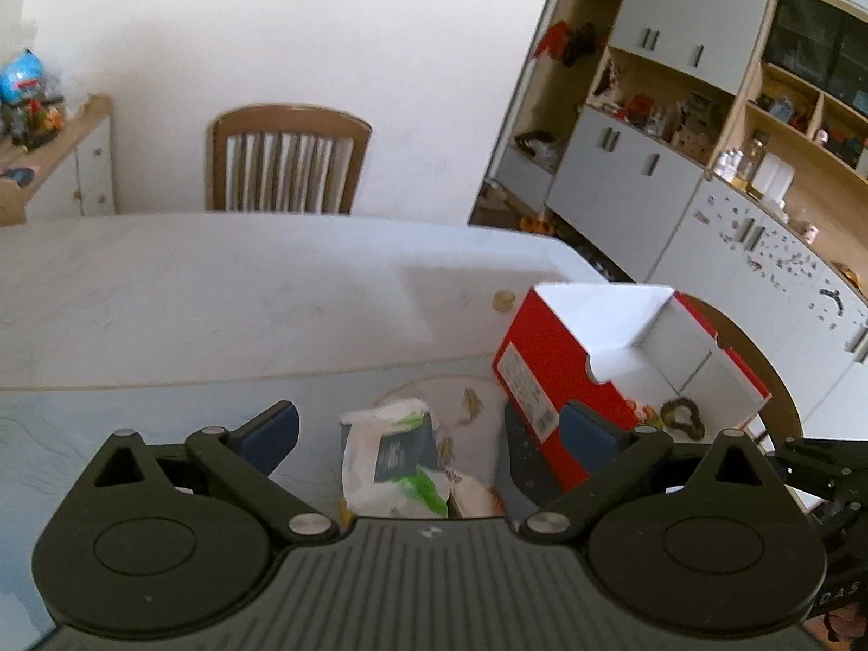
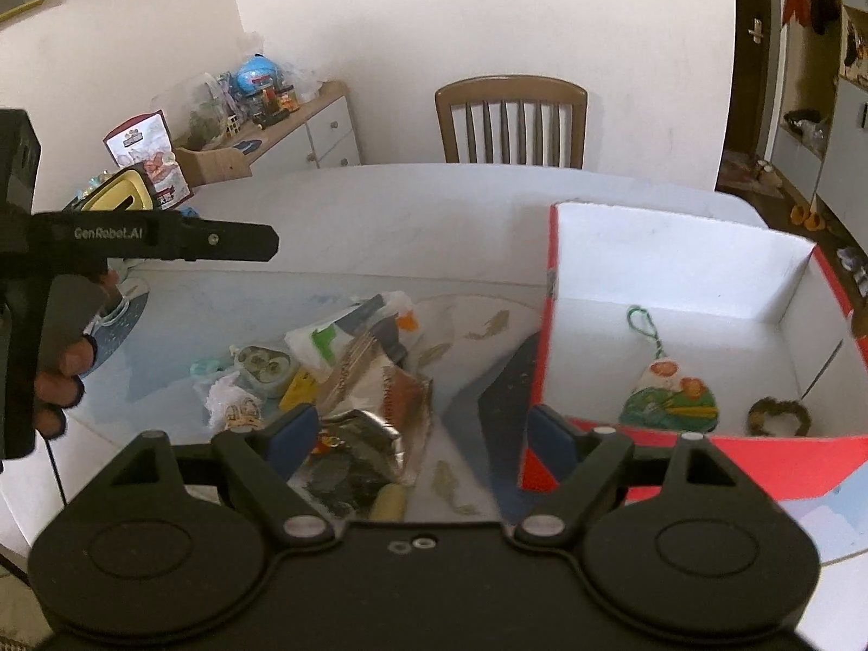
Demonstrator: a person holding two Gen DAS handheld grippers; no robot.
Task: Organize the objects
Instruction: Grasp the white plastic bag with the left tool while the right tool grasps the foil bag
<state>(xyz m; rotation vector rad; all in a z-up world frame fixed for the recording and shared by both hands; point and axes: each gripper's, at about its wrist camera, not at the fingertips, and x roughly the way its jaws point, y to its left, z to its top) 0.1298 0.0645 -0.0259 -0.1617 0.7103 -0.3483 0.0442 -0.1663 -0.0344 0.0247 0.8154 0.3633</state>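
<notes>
So we had both claws hanging over the pile on the surface (image 2: 380, 206), and neither one was holding anything. Our left claw (image 1: 428, 434) was spread about as wide as it goes, with a white and green packet (image 1: 393, 461) sitting on the surface in the gap between its blue pads (image 1: 271, 434), not touched by either. The right claw (image 2: 420, 434) was wide too, jaws apart over a crinkly silver wrapper (image 2: 358, 445) and the rest of the clutter: a yellow card (image 2: 298, 388), some snack bags, a little round tin (image 2: 263, 366).

The red box (image 2: 705, 455) with the white inside sat just to the right of the pile. In it lay a painted pouch on a green cord (image 2: 670, 396) and a brown twisted ring (image 2: 778, 415), side by side near the front wall.

From the right wrist view we could also see the person's hand (image 2: 59, 380) on the left tool's grip.
</notes>
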